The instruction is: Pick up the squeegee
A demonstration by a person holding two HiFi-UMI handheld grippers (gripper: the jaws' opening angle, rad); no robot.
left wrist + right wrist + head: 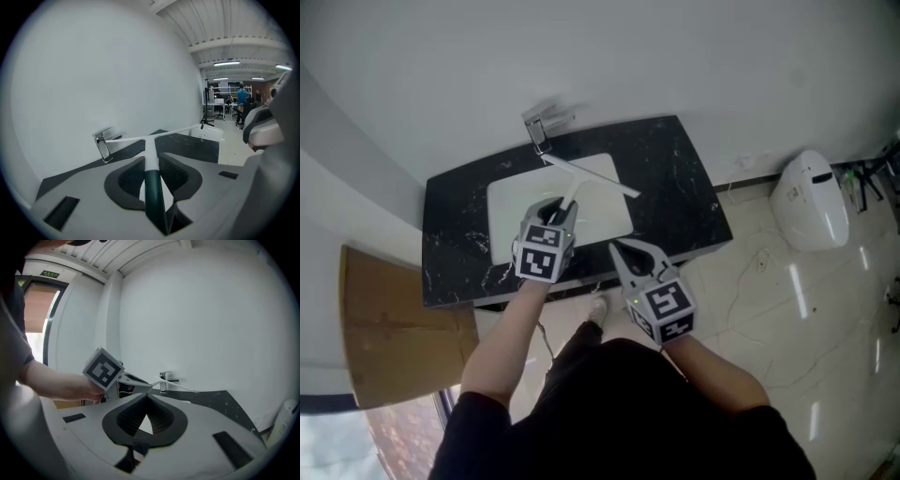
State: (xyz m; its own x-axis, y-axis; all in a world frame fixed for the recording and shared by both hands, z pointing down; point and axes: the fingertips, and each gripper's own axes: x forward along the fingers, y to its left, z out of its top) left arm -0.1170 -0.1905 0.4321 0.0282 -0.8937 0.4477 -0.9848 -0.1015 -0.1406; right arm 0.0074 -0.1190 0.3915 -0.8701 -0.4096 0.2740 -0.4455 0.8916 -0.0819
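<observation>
Head view, black counter (pixel 675 178), tiled floor (pixel 787 309), left tool (pixel 565 208) gripping squeegee (pixel 600 178)

Butt end of the squeegee (pixel 150 145) out of sight inside the left tool (pixel 151 162); distant people (pixel 241 96) tiny.

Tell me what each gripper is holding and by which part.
The left gripper holds the squeegee by its dark green handle; the right gripper is shut on nothing.
</observation>
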